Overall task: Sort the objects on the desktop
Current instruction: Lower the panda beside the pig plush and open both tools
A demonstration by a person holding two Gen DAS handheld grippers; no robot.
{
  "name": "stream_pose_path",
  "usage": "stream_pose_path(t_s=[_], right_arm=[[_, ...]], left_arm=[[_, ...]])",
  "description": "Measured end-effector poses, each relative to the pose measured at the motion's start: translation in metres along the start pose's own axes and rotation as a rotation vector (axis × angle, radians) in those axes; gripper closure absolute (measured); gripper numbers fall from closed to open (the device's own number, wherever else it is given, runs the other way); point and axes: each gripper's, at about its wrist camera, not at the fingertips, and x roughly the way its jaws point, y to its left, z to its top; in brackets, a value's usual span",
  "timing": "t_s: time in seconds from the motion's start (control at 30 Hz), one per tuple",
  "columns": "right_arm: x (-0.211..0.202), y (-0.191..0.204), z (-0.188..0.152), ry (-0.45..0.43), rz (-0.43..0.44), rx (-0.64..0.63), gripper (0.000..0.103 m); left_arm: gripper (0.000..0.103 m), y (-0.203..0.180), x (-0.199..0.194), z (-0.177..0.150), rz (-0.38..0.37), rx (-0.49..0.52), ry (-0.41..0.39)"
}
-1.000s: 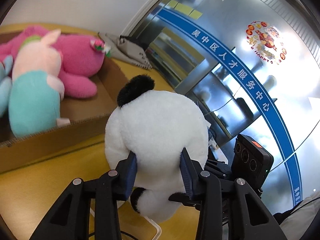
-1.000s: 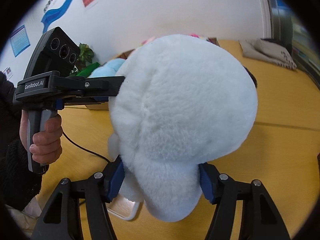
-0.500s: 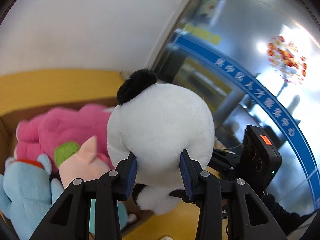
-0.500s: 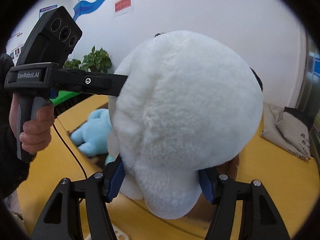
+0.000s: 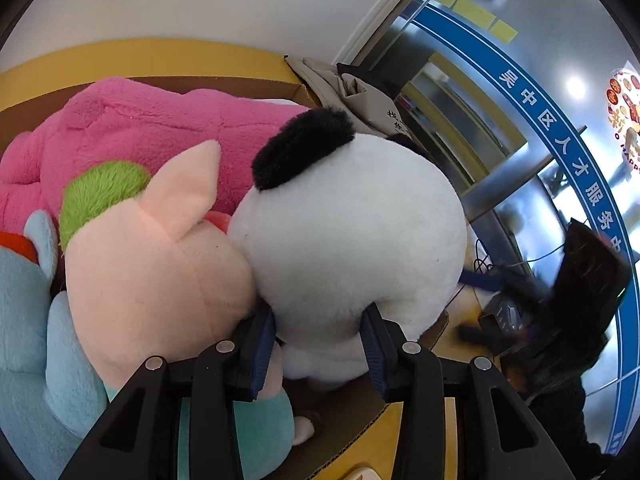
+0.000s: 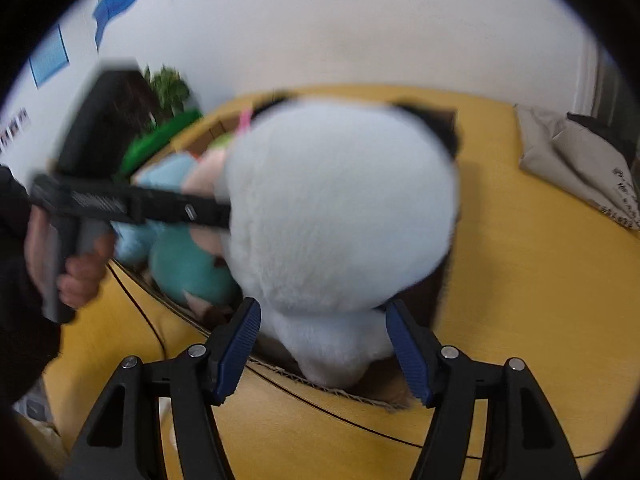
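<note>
A white panda plush with black ears (image 5: 352,236) sits low in the cardboard box (image 5: 360,408), pressed against a pale pink pig plush (image 5: 160,272). My left gripper (image 5: 320,340) is shut on the panda's lower body. In the right wrist view the panda (image 6: 340,216) fills the middle, and my right gripper (image 6: 324,348) stands open just behind it, its blue pads (image 6: 240,344) clear of the fur. The left gripper's body (image 6: 120,204) reaches into the panda from the left there.
The box also holds a magenta plush (image 5: 160,128), a light blue plush (image 5: 24,312) and a teal part of the pig (image 6: 188,268). The box stands on a yellow table (image 6: 520,320). A grey folded cloth (image 6: 572,168) lies at the table's far right. A black cable (image 6: 360,420) crosses the table in front.
The panda came down from above the box into it, beside the pig. My right gripper opened and let go of the panda. My left gripper stays shut on it.
</note>
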Motion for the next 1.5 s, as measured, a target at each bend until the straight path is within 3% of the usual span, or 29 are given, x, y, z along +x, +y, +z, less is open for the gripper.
stream_pose_path(t_s=[0.1,0.17,0.3,0.33,0.43,0.53,0.7,1.0,1.07,1.17,1.33,1.5], right_arm=[[-0.037,-0.010,0.028,-0.151,0.029,0.106,0.037],[-0.025,-0.008,0.051,-0.175,-0.022,0.131,0.037],[0.039,0.008,0.069,-0.020,-0.140,0.084,0.036],[0.045,0.001,0.067,-0.001,-0.178,0.074,0.036],[0.047,0.011,0.066,0.018,-0.221,0.090,0.036],[0.038,0.018,0.057,0.054,-0.251,0.084,0.036],[0.028,0.019,0.041,0.069,-0.264,0.119,0.036],[0.027,0.032,0.027,0.103,-0.291,0.120,0.036],[0.021,0.040,0.016,0.104,-0.282,0.130,0.032],[0.017,0.052,0.000,0.113,-0.198,0.160,0.017],[0.016,0.077,-0.013,0.041,-0.239,0.105,0.014],[-0.014,0.093,-0.009,-0.103,-0.239,0.120,0.013]], left_arm=[[0.055,-0.011,0.000,-0.001,0.021,0.013,-0.008],[0.050,-0.012,-0.010,-0.009,0.045,0.004,-0.021],[0.049,-0.014,-0.043,-0.030,0.161,-0.014,-0.081],[0.045,-0.012,-0.053,-0.036,0.191,-0.011,-0.095],[0.018,-0.004,-0.083,-0.061,0.320,-0.001,-0.141],[0.018,0.017,-0.101,-0.086,0.377,-0.014,-0.151],[0.018,0.060,-0.107,-0.121,0.346,-0.074,-0.108],[0.025,0.056,-0.116,-0.144,0.343,-0.027,-0.082],[0.028,0.050,-0.112,-0.140,0.339,-0.031,-0.083],[0.030,0.048,-0.116,-0.144,0.331,-0.032,-0.085],[0.028,0.054,-0.127,-0.145,0.399,-0.066,-0.085],[0.022,0.046,-0.160,-0.147,0.454,-0.112,-0.166]])
